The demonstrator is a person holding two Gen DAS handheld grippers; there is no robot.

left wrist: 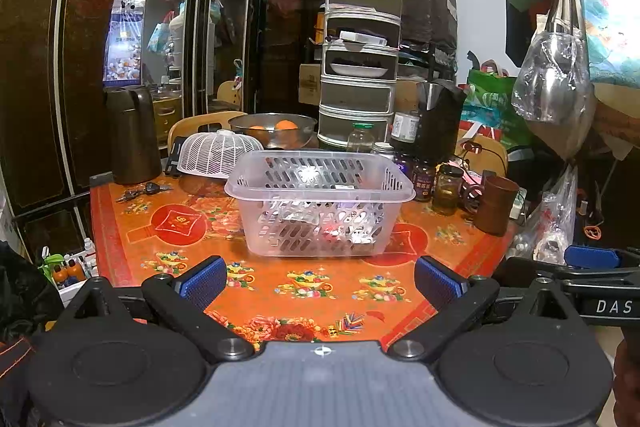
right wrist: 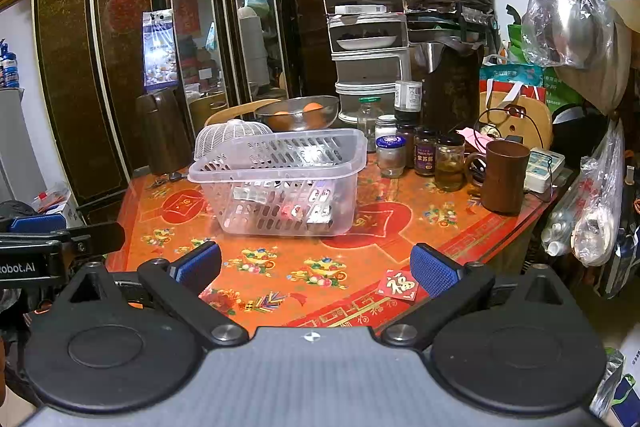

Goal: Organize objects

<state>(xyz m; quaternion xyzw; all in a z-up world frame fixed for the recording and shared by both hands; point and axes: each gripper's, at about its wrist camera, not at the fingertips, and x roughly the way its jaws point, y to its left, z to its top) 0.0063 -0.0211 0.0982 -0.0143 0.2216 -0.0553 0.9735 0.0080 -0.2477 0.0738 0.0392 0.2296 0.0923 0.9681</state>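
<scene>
A clear slotted plastic basket (left wrist: 320,199) stands in the middle of the orange patterned table (left wrist: 280,291). It holds several small packets and items. It also shows in the right wrist view (right wrist: 280,183). My left gripper (left wrist: 320,281) is open and empty, held back near the table's front edge, apart from the basket. My right gripper (right wrist: 316,269) is open and empty, also near the front edge, to the right of the left one. A small red paper card (right wrist: 398,285) lies on the table by the right gripper's right finger.
Behind the basket stand a white mesh food cover (left wrist: 220,153), a metal bowl with oranges (left wrist: 274,131), several jars (right wrist: 424,157), a brown mug (right wrist: 502,177), a dark jug (left wrist: 132,135) and a tiered food cover stack (left wrist: 360,59). Keys (left wrist: 140,191) lie at far left. Bags hang at right.
</scene>
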